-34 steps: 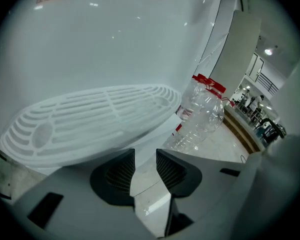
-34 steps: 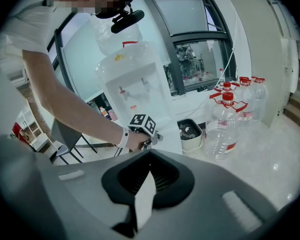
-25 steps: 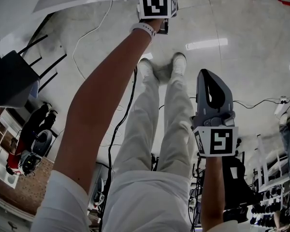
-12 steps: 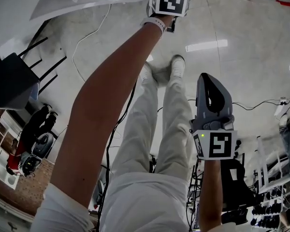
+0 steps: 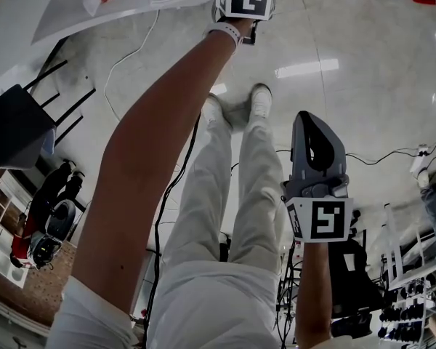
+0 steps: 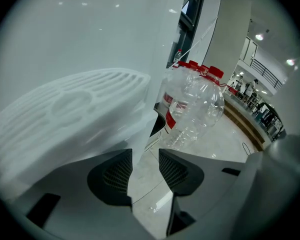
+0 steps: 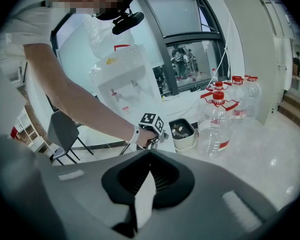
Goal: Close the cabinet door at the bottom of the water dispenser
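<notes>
Fingers of left gripper: stood apart and had just been opening wider. The door's free edge lined up with the mouth of the gap, but neither pad pressed on it.
Fingers of right gripper: were together on nothing, held back near the person's body, well apart from the door.
Cabinet door: was a white panel with moulded vent slots, low on the water dispenser and just beside the left gripper. Whether it was fully shut could not be told.
Likely weight: light; a thin hinged panel that should swing with little force.
Likely stiffness: rigid plastic, probably weaker across the vent slots.
Surface: glossy and smooth, so a pinch on the edge would probably slip.
Where to take hold: no grasp seemed needed. A flat push on the plain face near the free edge, away from the hinge and off the slots, looked best.
Risk: a hard shove might slam the door or rock the dispenser.
Surroundings: a bin and clear water bottles stood on the floor near the dispenser, clear of the door.
</notes>
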`<state>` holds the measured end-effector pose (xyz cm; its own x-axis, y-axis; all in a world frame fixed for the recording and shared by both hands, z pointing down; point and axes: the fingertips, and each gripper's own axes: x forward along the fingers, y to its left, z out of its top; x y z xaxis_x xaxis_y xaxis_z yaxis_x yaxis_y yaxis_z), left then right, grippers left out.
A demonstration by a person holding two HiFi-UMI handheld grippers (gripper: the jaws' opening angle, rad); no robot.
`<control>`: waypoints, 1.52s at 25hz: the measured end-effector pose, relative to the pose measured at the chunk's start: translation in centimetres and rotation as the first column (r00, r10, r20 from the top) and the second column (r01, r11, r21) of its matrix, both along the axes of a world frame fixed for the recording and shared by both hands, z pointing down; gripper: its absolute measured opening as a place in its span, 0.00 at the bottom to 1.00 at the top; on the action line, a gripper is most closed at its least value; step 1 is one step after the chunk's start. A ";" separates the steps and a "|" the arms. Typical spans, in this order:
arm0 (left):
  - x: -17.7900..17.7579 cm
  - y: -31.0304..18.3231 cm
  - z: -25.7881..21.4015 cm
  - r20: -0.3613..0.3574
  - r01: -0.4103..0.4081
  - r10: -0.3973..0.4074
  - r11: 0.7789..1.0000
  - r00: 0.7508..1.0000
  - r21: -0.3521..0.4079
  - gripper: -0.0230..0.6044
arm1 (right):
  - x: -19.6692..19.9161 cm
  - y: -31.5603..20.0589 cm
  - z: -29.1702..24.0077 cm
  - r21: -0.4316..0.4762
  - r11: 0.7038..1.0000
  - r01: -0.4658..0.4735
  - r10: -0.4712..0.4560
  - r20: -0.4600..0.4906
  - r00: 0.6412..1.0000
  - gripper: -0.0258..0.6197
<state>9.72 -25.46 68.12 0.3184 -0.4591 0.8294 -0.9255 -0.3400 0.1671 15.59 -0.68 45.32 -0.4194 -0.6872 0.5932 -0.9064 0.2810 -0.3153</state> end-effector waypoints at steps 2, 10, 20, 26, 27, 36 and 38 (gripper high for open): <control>0.2 -0.2 -0.1 -0.007 0.024 -0.024 1.000 1.000 -0.004 0.28 | 0.2 0.1 0.1 -0.001 1.000 -0.003 0.003 0.000 1.000 0.05; 1.0 0.1 -0.8 -0.006 0.017 -0.018 1.000 1.000 -0.011 0.28 | 1.2 0.9 0.1 0.003 1.000 -0.018 0.018 0.003 1.000 0.05; 0.5 2.8 -3.9 -0.001 -0.019 0.019 1.000 1.000 0.012 0.22 | 1.0 1.7 -1.5 0.025 1.000 -0.003 0.003 -0.002 1.000 0.05; -0.6 7.5 -7.2 -0.030 -0.045 0.044 0.999 0.999 -0.023 0.07 | 0.4 1.9 -4.4 0.067 0.997 0.024 -0.023 -0.013 1.000 0.05; -0.8 8.3 -7.8 -0.035 -0.048 0.047 0.998 0.998 -0.028 0.06 | 0.3 2.0 -4.9 0.076 0.997 0.028 -0.027 -0.014 1.000 0.05; -2.6 14.0 -15.7 -0.077 -0.081 0.080 0.997 0.994 -0.005 0.05 | -1.2 2.9 -10.7 0.130 0.989 0.076 -0.072 -0.033 0.997 0.05; -2.8 15.0 -17.9 -0.089 -0.082 0.082 0.997 0.993 0.003 0.05 | -1.5 3.1 -12.2 0.142 0.986 0.088 -0.083 -0.040 0.996 0.05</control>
<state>6.91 -10.43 50.26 0.4277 -0.4275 0.7964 -0.8757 -0.4143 0.2478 14.09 2.42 33.14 -0.4616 -0.7284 0.5063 -0.8866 0.3980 -0.2358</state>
